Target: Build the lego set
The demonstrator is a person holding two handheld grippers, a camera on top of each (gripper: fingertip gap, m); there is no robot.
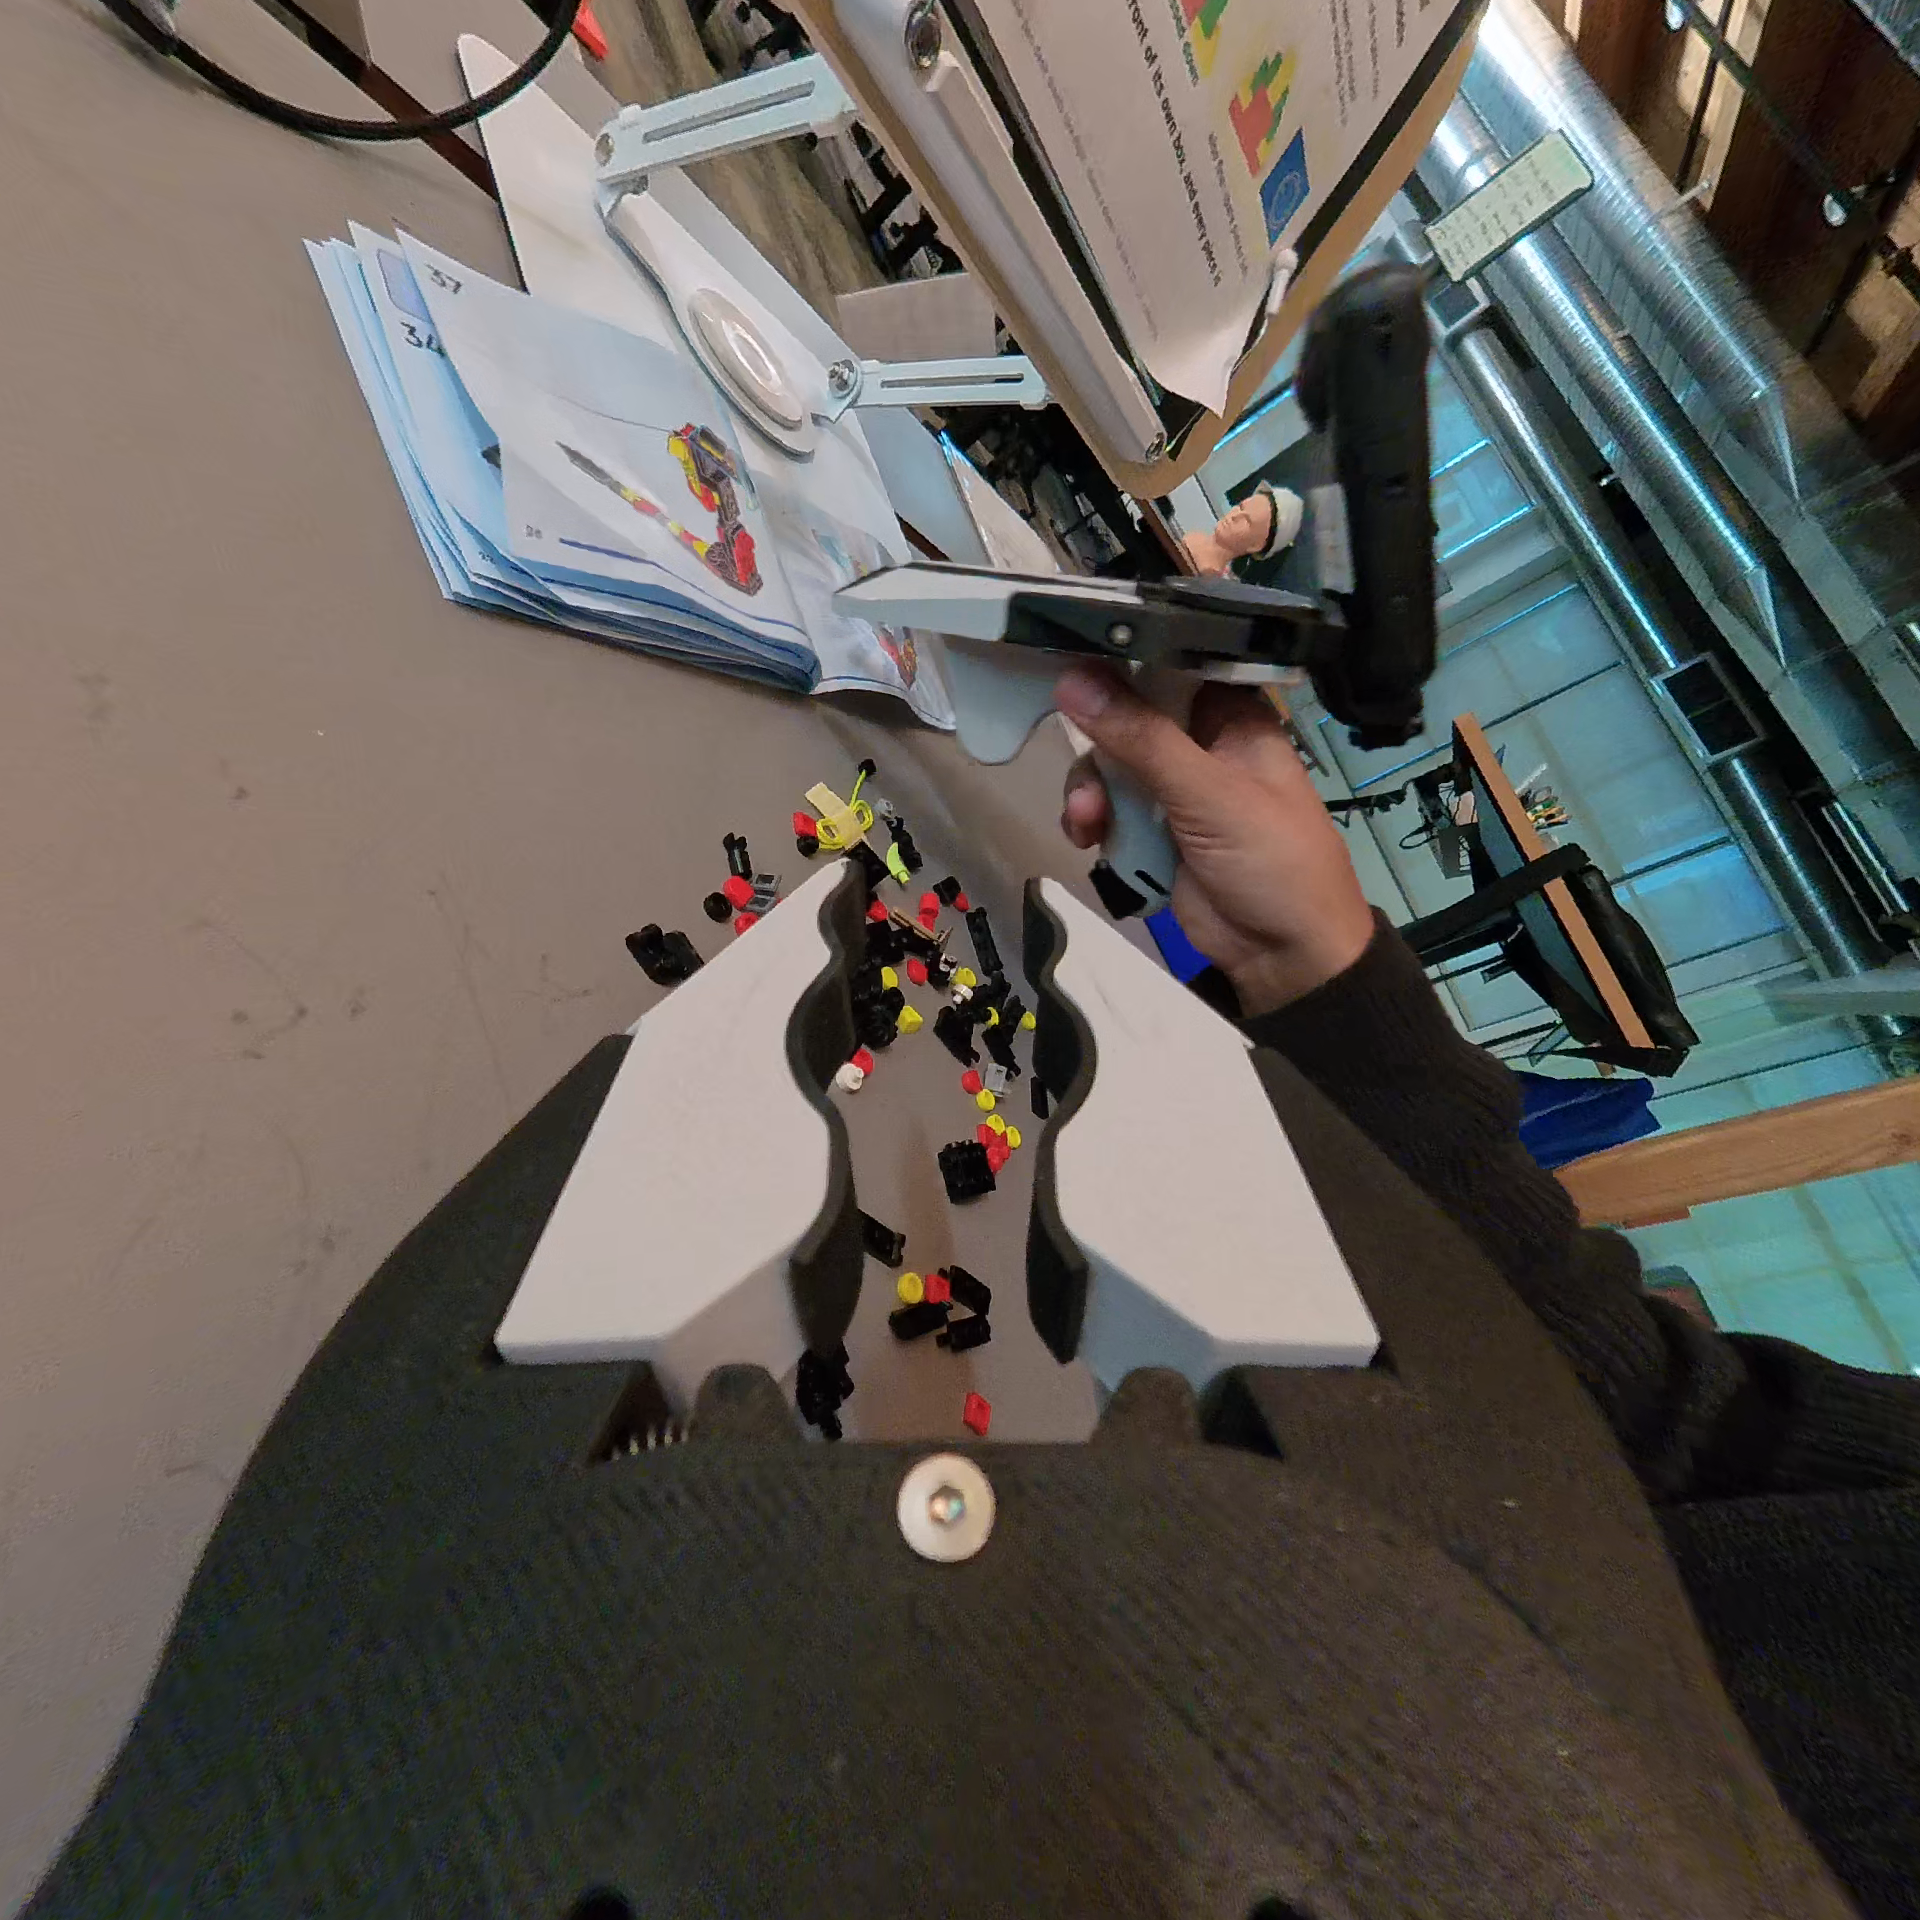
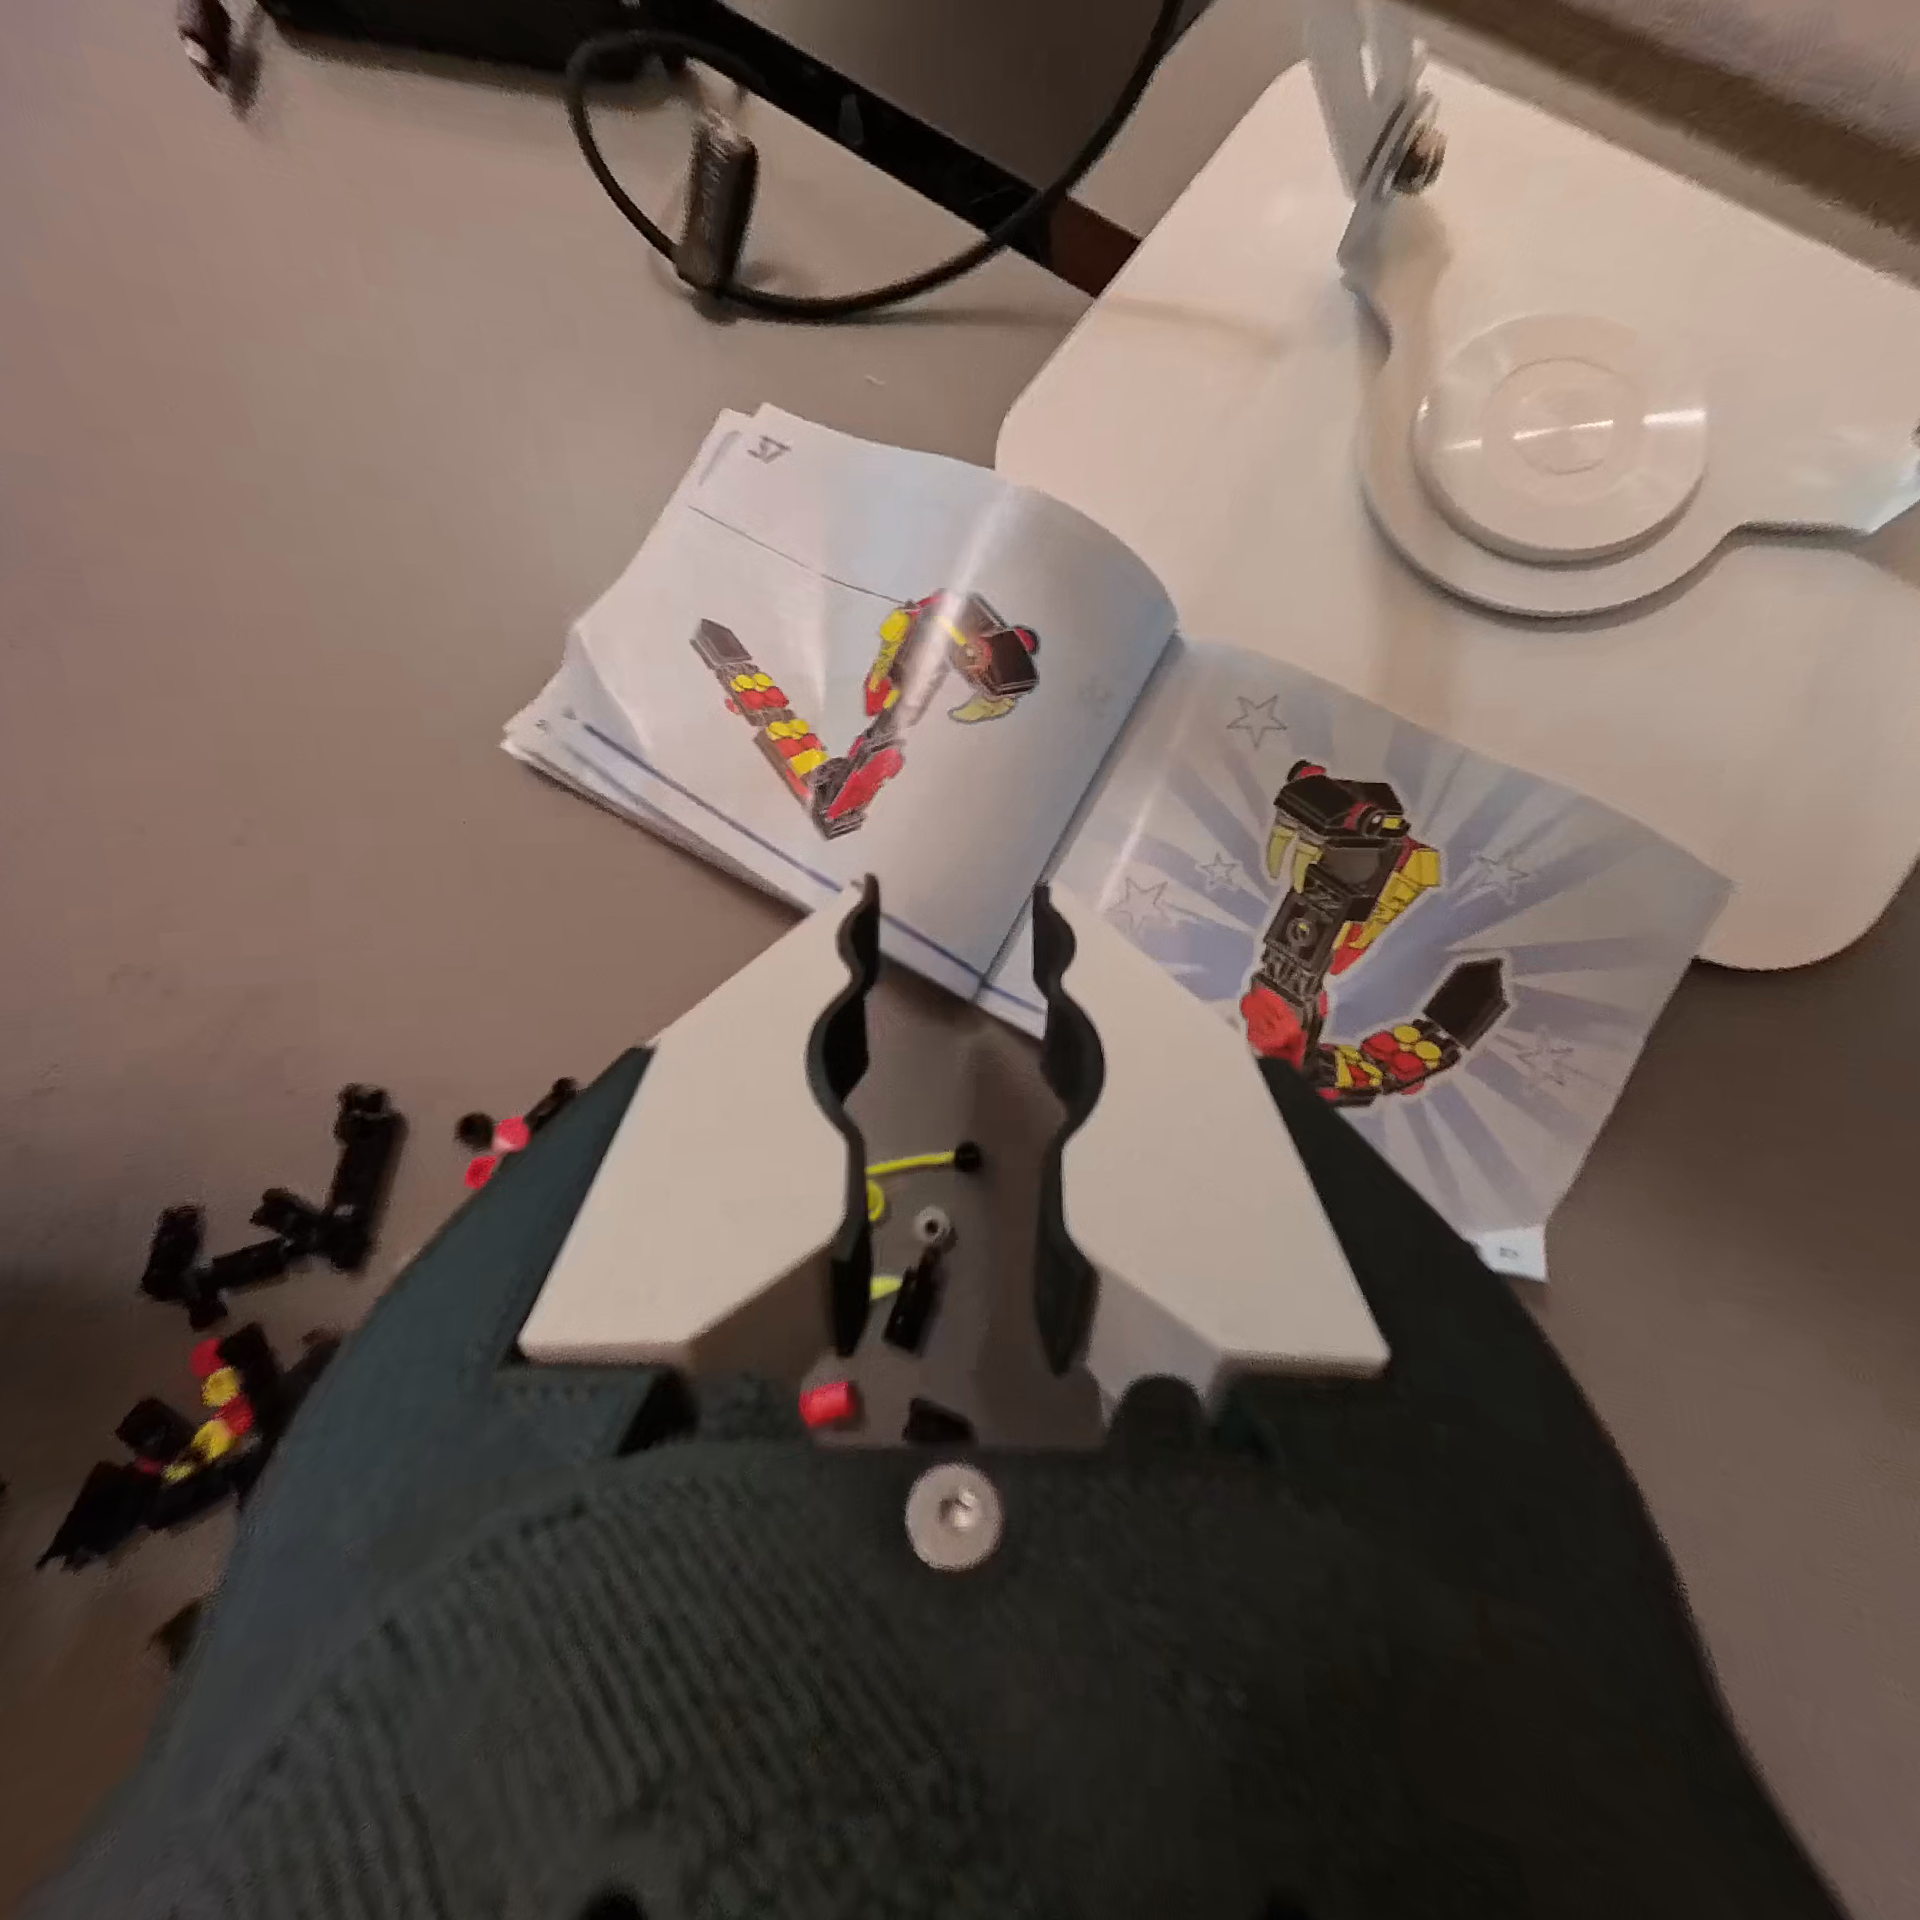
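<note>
Small black, red and yellow lego pieces (image 1: 935,997) lie scattered on the grey table. My left gripper (image 1: 940,883) is open and empty above the pile. The right gripper (image 1: 862,597) shows farther off, held in a hand (image 1: 1226,821) above the far end of the pile, pointing at the open instruction booklet (image 1: 623,499). In the right wrist view my right gripper (image 2: 951,899) is open and empty, over a few loose pieces (image 2: 920,1236), with its tips at the near edge of the booklet (image 2: 935,665). More pieces (image 2: 249,1299) lie to its left.
A white stand base (image 2: 1299,312) with a round disc rests behind the booklet; its arm carries a board with a printed sheet (image 1: 1195,135). A black cable (image 2: 727,208) loops at the table's back. A table edge runs at the right (image 1: 1714,1153). Spacing between my two grippers at the tips: around 20 centimeters.
</note>
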